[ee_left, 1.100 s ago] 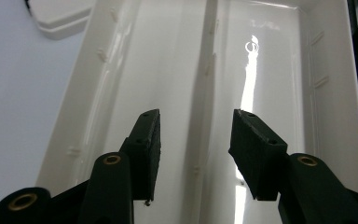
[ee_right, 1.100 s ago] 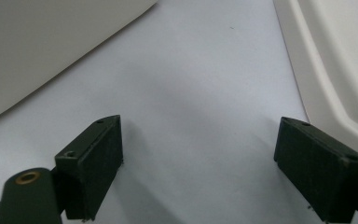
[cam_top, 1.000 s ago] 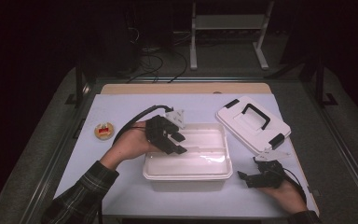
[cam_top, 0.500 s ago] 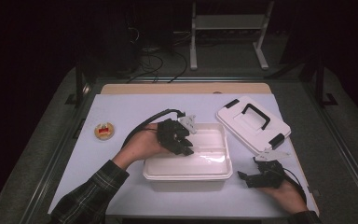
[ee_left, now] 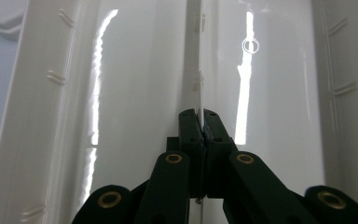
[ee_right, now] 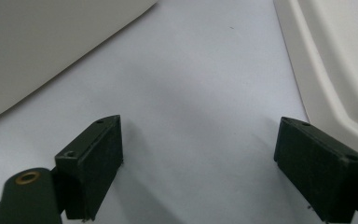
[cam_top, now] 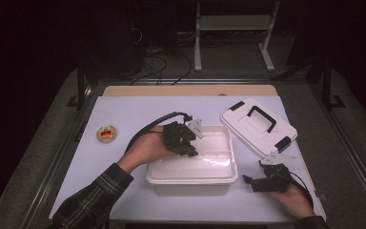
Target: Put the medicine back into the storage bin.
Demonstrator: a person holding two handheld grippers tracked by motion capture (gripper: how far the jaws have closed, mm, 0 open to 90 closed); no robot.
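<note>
while the right gripper (cam_top: pixel 255 182) rests by the desk's near right corner, fingers spread and empty, the left gripper (ee_left: pixel 199 122) has just closed its fingers on the divider (ee_left: pixel 194 65) inside the white bin (cam_top: pixel 189 174) mid-desk, likely about to lift it out.

Bare table (cam_top: pixel 124 119) leftward; lid (cam_top: pixel 257 126) and bin (cam_top: pixel 190 174) crowding right.

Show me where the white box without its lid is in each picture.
High view: the white box sits centre, left gripper inside.
Left gripper view: its inside spreads across the picture, thin divider mid-frame.
Right gripper view: its outer wall is top left.
Shared landmark: the lid.
</note>
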